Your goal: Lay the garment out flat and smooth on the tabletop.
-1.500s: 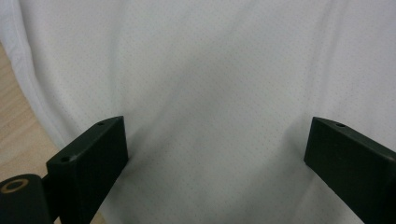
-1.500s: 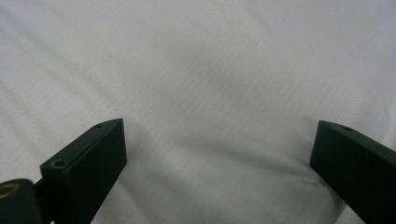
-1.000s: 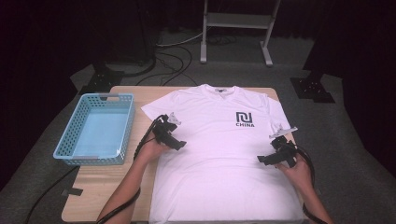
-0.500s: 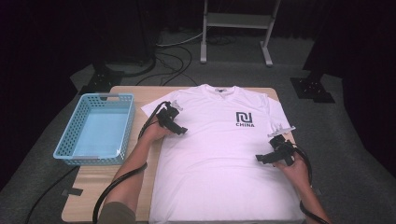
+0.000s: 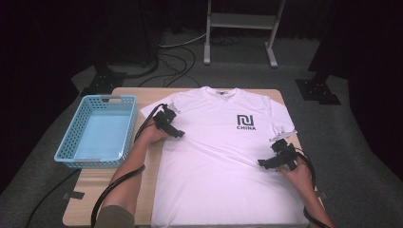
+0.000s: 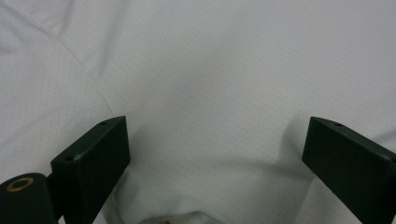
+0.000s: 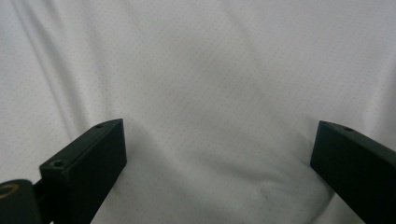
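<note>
A white T-shirt (image 5: 223, 161) with a black "CHINA" logo lies flat, front up, on the wooden table (image 5: 90, 190). My left gripper (image 5: 177, 133) rests on the shirt's left side below the sleeve, jaws wide apart over white cloth (image 6: 210, 116). My right gripper (image 5: 264, 163) sits on the shirt's right side near the hem of the other sleeve, also open, with plain white fabric (image 7: 210, 107) between its jaws. Faint creases run across the shirt between the two grippers.
A light blue plastic basket (image 5: 97, 131), empty, stands at the table's left edge. Black cables trail from both grippers toward the near side. A metal stand (image 5: 240, 28) and tripod feet stand on the dark floor beyond the table.
My left gripper has moved up the shirt toward the left sleeve. The right gripper has shifted only slightly. The shirt stays flat.
</note>
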### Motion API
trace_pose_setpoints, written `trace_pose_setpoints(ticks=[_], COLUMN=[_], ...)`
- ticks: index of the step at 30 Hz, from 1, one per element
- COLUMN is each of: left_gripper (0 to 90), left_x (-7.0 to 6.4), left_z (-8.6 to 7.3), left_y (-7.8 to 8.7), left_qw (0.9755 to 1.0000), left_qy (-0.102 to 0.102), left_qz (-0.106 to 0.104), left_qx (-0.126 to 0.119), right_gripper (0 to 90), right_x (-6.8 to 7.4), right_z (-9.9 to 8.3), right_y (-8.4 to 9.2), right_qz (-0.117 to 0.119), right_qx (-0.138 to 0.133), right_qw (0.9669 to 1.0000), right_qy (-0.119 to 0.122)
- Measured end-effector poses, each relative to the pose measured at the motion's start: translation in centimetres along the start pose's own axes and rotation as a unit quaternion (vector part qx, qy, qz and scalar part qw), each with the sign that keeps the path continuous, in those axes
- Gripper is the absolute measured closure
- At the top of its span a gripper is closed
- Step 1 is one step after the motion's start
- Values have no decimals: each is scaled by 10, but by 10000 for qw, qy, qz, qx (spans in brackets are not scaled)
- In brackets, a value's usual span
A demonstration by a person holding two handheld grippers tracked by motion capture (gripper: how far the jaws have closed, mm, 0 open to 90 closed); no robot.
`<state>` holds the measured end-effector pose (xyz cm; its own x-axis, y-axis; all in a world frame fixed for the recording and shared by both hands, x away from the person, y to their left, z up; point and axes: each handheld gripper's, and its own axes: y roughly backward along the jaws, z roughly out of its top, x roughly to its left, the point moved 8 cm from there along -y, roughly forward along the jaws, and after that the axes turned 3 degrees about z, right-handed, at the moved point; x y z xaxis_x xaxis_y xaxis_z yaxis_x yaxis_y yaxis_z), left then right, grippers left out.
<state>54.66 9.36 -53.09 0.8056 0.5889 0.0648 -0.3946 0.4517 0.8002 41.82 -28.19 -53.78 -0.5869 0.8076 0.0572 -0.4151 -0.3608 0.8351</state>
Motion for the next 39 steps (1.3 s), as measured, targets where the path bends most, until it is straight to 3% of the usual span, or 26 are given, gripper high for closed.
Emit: trace_pose_setpoints(ticks=[3,5,6,9,12,15,22,39], left_gripper=[64,64,64,64,64,64,63,63], left_x=[-3,-11,-11,-24,-34,-45,-70,-103], left_z=[2,8,8,13,10,3,-17,-63], left_y=[2,10,10,23,33,43,65,98], left_qw=[10000,9996,9996,9989,9987,9987,9976,9970], left_qy=[-29,50,50,97,67,37,228,357], left_qz=[28,13,13,-56,-81,-65,-54,41], left_qx=[-46,-276,-276,-463,-492,-498,-650,-679], right_gripper=[41,41,41,41,41,41,41,41], right_x=[0,-2,-2,-4,-4,-3,-1,1], right_z=[1,4,5,6,5,2,-6,-34], right_y=[1,7,9,12,19,26,41,59], right_qz=[14,2,-3,-12,-6,4,10,-31], right_qx=[-11,-114,-127,-178,-264,-339,-447,-420], right_qw=[10000,9999,9999,9998,9996,9994,9990,9990], right_qy=[-13,-51,-72,-67,-77,-74,2,143])
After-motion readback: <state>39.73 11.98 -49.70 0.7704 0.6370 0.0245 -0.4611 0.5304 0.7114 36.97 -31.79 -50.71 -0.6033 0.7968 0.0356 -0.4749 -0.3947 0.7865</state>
